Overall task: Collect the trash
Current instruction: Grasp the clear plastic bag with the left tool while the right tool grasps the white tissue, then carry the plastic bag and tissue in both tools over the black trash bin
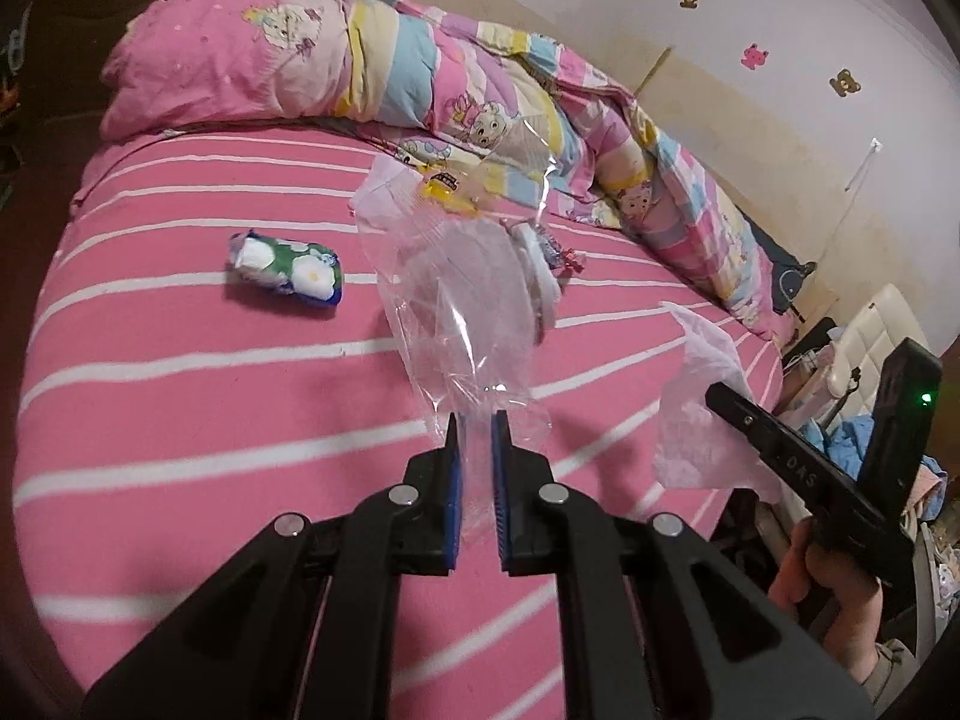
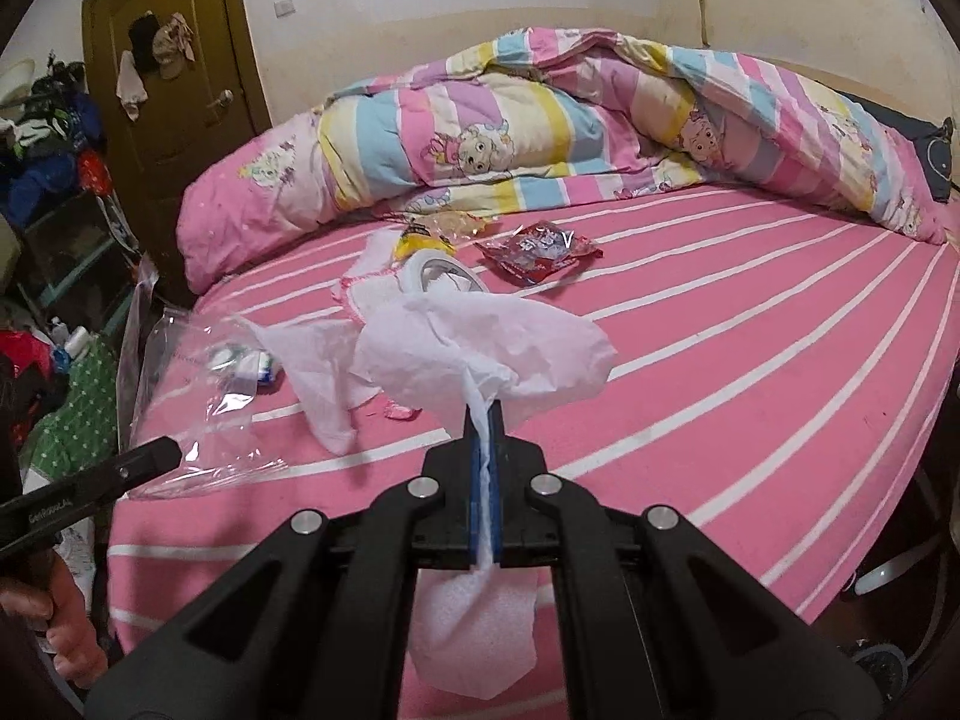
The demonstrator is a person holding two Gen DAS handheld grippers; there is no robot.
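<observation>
Clear plastic bag clamped in left gripper, white tissue pinched in right gripper; red wrapper beyond

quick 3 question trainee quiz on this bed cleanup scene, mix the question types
1. True or false: the right tool is shut on a white tissue.
2. What does the left tool hold? A) a red wrapper B) a clear plastic bag C) a green tissue pack
3. Fill in: the red wrapper lies on the pink striped ____, in front of the rolled quilt.

Key: 1 true; 2 B; 3 sheet
</observation>
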